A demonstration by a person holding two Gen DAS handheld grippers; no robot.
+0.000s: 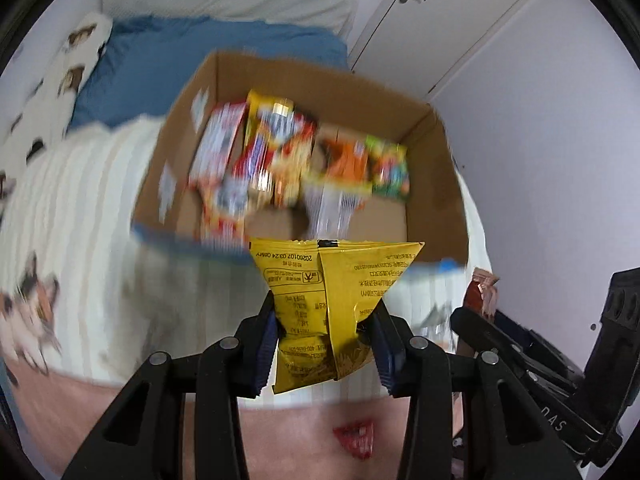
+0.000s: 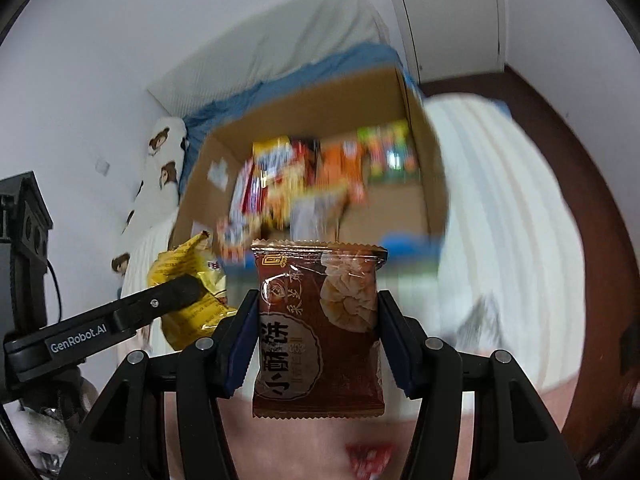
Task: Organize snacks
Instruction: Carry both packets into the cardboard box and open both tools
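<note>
My left gripper (image 1: 326, 312) is shut on a yellow snack packet (image 1: 320, 300), which it holds up in front of an open cardboard box (image 1: 280, 80). Several colourful snack packs (image 1: 288, 152) lie blurred inside the box. My right gripper (image 2: 318, 300) is shut on a brown pastry packet (image 2: 320, 328), held upright before the same cardboard box (image 2: 320, 112). In the right wrist view the left gripper's finger (image 2: 160, 304) and the yellow snack packet (image 2: 188, 280) show at the left. The brown pastry packet (image 1: 480, 292) peeks in at the right of the left wrist view.
The box stands on a white ribbed blanket (image 1: 80, 200) over a bed with a blue sheet (image 1: 160, 52) and a patterned pillow (image 1: 72, 60). A red wrapper (image 2: 368, 456) lies on the pink cover below. White doors (image 1: 460, 20) stand behind. Dark wood flooring (image 2: 592, 240) shows at the right.
</note>
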